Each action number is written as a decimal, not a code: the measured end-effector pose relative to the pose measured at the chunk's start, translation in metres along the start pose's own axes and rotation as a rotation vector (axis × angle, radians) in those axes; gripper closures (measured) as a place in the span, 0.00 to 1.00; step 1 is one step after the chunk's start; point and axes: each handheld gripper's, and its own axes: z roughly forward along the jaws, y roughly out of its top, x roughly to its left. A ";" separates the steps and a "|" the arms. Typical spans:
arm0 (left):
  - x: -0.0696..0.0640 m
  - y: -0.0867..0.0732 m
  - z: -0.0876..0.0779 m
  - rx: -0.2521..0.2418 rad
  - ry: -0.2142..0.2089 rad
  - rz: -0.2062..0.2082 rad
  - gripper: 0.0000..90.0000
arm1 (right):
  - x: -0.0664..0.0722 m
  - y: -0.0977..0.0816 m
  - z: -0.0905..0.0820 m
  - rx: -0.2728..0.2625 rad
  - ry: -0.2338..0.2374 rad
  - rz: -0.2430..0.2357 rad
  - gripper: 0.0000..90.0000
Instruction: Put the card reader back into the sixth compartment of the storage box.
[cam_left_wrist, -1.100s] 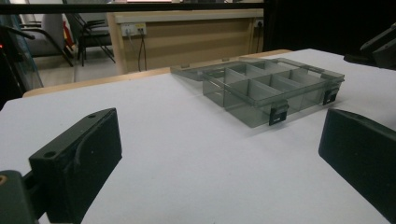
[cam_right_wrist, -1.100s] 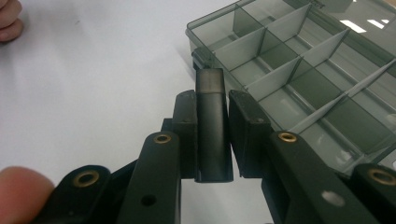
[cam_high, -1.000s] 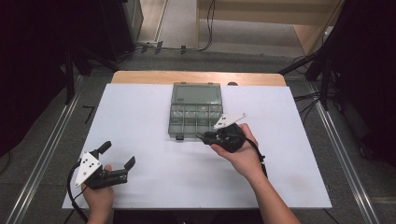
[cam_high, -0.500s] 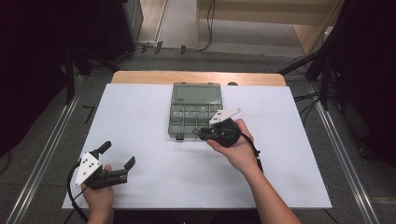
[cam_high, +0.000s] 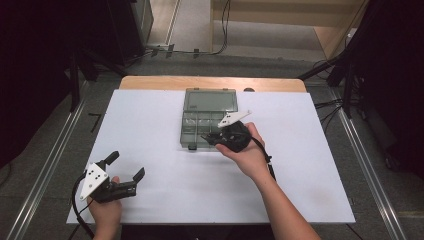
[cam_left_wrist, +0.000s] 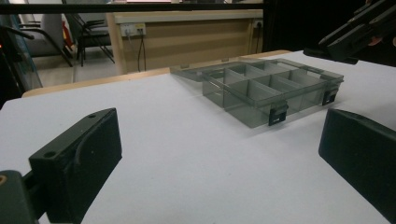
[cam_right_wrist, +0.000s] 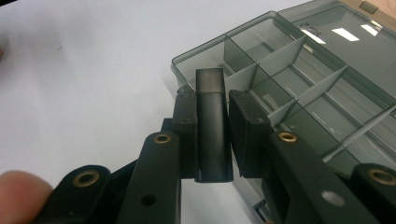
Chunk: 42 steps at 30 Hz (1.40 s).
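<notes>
Worktop (cam_high: 150, 125): white, carries everything. Box (cam_high: 205, 119) sits mid-worktop toward the far edge, clear grey, lid open and lying flat behind it, dividers inside, compartments look empty as far as we can tell.

Right tool (cam_high: 209, 138) now hangs at the box's near edge; a second ago it was a bit further right, so we read a short slide leftward along that edge. Its jaws are pinched on a small dark block (cam_right_wrist: 212, 123), upright between the pads, and in the right tool view the block's top end pokes up right at the near corner compartment, over the rim or just short of it; we can't tell which. No change in the pinch across the frames.

Left tool (cam_high: 126, 165) is unchanged, parked near the worktop's near-left corner, jaws spread, nothing between them, well apart from the box.

What it means, in our judgement: the block is being lined up for a compartment; next comes lowering in and letting go. Not yet dropped.
</notes>
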 end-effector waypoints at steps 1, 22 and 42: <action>0.000 0.000 0.000 0.000 0.000 0.000 0.00 | -0.001 0.002 0.002 0.001 0.000 0.005 0.79; 0.000 0.000 0.000 0.000 0.000 -0.002 0.00 | -0.013 0.011 0.033 0.019 -0.048 0.047 0.79; 0.000 0.000 0.000 0.000 0.000 -0.001 0.00 | -0.019 0.001 0.014 -0.080 -0.025 0.104 0.10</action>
